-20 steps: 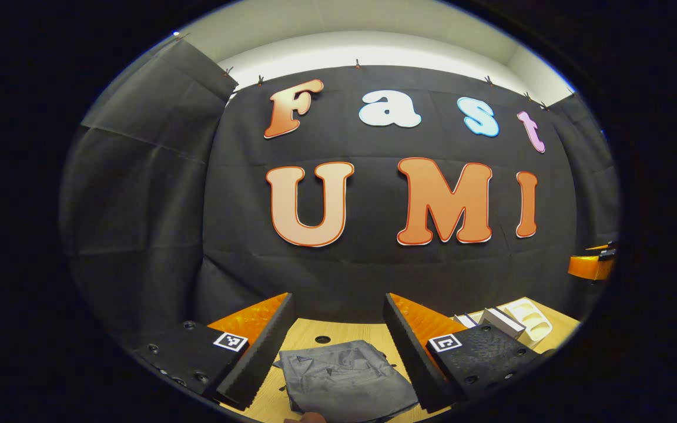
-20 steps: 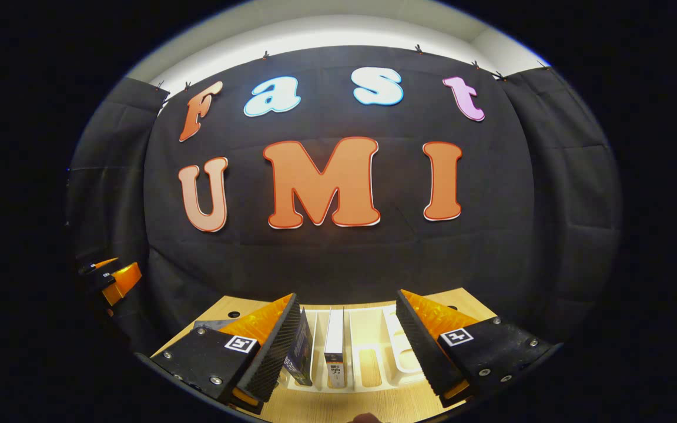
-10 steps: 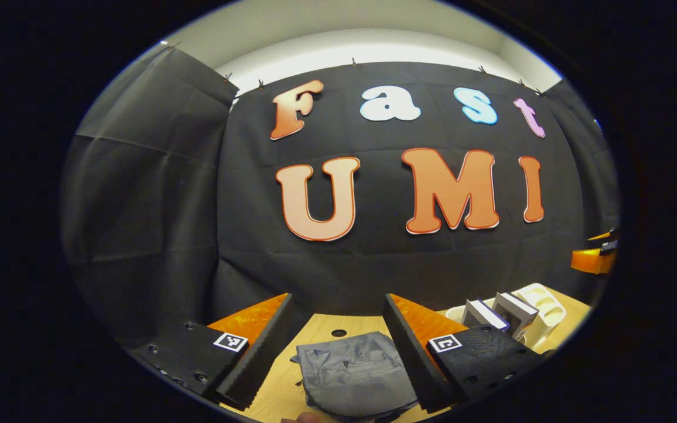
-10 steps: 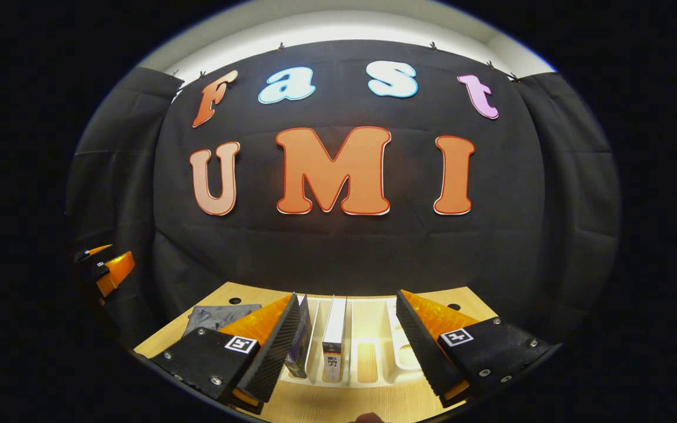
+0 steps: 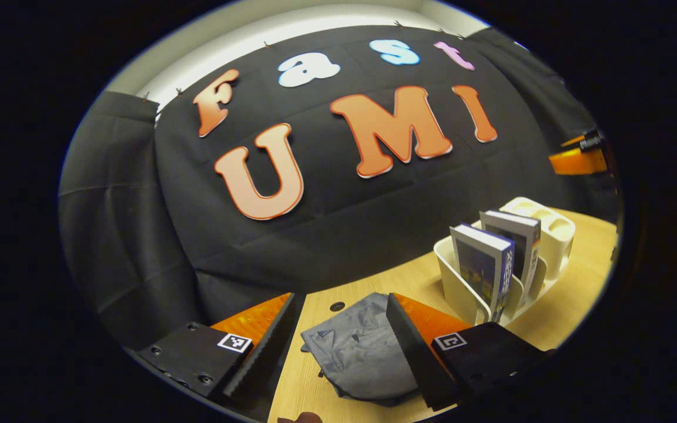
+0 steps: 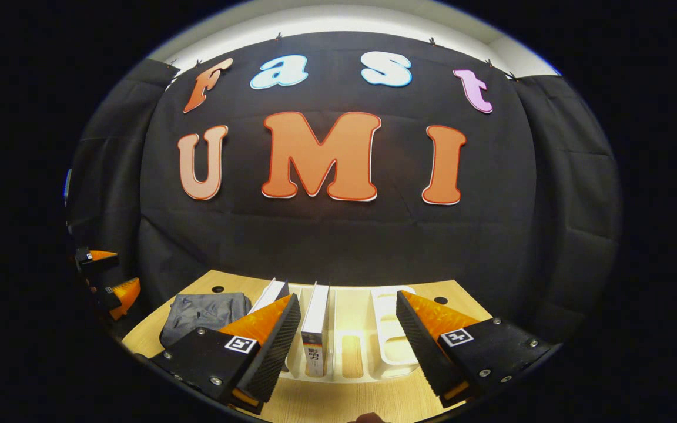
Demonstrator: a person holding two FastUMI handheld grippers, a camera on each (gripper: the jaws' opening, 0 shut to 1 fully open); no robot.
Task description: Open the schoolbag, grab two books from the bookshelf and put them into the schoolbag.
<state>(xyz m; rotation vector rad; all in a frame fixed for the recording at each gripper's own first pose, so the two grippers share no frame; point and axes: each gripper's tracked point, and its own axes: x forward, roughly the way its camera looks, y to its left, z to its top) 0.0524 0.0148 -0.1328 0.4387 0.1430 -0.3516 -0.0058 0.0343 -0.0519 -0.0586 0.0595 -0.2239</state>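
A pale wooden desk fronts the black cloth wall. At 6 o'clock in the left gripper view the grey schoolbag lies flat and closed between the released left gripper, apparently lined up to open it. At 3 o'clock two books stand upright in the white bookshelf, easy to pinch. The right gripper hangs released facing them.

Matt grey cloth schoolbag, glossy white plastic bookshelf, smooth pale wood table.
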